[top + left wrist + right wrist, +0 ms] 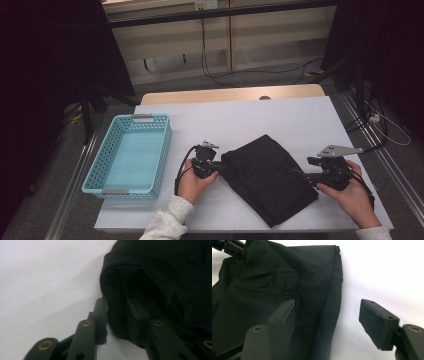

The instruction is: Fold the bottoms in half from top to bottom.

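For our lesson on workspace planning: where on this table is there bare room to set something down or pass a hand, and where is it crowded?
Free: the white table surface between the black garment and the far edge, and the blue basket interior. Crowded: the near middle, where the left gripper and right gripper flank the garment.

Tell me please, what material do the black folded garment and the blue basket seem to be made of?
The black garment looks like smooth, matte woven or knit fabric: it creases softly and shows stitched seams. The blue basket seems to be molded plastic, slightly glossy, with regular holes through its walls.
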Demonstrator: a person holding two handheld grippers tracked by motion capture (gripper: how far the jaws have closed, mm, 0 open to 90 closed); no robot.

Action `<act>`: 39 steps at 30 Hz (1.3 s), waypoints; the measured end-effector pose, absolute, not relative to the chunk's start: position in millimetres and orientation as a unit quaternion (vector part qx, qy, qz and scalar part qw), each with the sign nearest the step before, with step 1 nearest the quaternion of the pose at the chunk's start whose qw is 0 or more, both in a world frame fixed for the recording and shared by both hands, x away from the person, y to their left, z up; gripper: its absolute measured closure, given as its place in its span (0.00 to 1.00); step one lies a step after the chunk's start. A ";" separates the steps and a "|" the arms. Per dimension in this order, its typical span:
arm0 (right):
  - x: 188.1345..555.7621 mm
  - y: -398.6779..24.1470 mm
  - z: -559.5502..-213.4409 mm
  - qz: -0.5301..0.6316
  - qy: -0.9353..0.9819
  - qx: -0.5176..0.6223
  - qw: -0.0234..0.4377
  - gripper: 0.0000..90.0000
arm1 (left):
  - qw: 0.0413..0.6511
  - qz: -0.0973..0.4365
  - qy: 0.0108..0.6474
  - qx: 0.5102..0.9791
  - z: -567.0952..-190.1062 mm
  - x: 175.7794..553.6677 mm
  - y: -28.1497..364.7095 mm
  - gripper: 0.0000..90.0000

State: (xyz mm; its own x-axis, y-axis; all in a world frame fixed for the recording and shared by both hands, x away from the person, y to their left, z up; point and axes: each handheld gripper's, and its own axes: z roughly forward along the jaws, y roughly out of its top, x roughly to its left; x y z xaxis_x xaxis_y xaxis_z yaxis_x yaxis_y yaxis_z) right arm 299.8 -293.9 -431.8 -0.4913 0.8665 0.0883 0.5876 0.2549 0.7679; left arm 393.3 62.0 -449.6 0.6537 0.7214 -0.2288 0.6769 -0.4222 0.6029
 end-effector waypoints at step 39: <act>299.3 -294.0 -432.9 0.394 0.762 0.477 0.193 0.24 | 0.293 0.009 0.467 0.835 -427.8 458.3 76.4 0.97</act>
